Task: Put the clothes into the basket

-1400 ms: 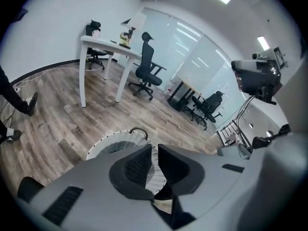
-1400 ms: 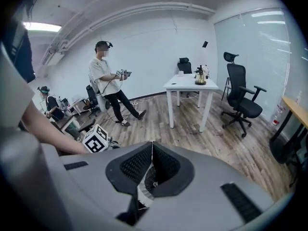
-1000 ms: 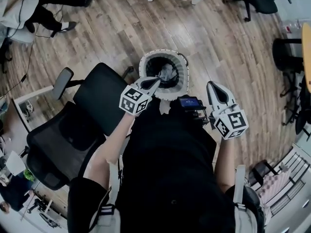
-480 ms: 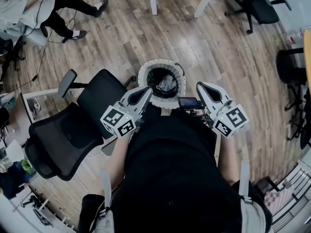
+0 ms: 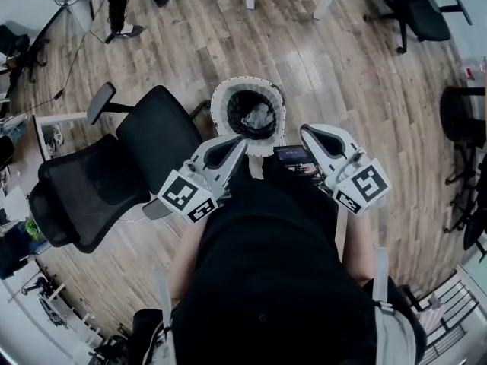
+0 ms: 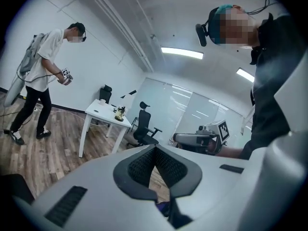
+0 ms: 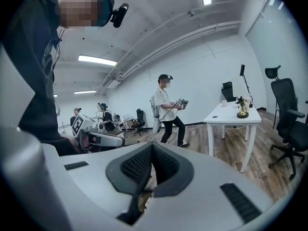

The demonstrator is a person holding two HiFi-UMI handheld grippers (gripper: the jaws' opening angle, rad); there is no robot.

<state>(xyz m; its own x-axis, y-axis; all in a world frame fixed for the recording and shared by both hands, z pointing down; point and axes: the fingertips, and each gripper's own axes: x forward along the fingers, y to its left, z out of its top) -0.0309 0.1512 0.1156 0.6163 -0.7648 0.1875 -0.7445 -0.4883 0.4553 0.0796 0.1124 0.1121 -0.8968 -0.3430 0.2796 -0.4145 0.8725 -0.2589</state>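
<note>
A wood-plank floor [image 5: 342, 59] fills the head view, and the wearer's black top [image 5: 266, 280] takes up the lower middle of the frame. A black office chair [image 5: 129, 166] stands at the left, its seat just beside the basket. The basket [image 5: 216, 112], round with a pale rim and a dark inside, sits on the floor at the upper middle of the frame, just above the two grippers. The left gripper [image 5: 237, 144] reaches up from lower left, its tip over the basket's lower rim as seen from above. Its own view shows the jaws closed tip to tip with nothing between the pads. The right gripper [image 5: 308, 133] sits right of the basket and apart from it, and its jaws also meet at the tips, holding nothing. The clothes [image 5: 257, 116], a crumpled grey-white bundle, lie inside the basket, right of its centre. Between the grippers, below the rim, is a small dark object with a bluish face [image 5: 291, 156], possibly a screen.
</note>
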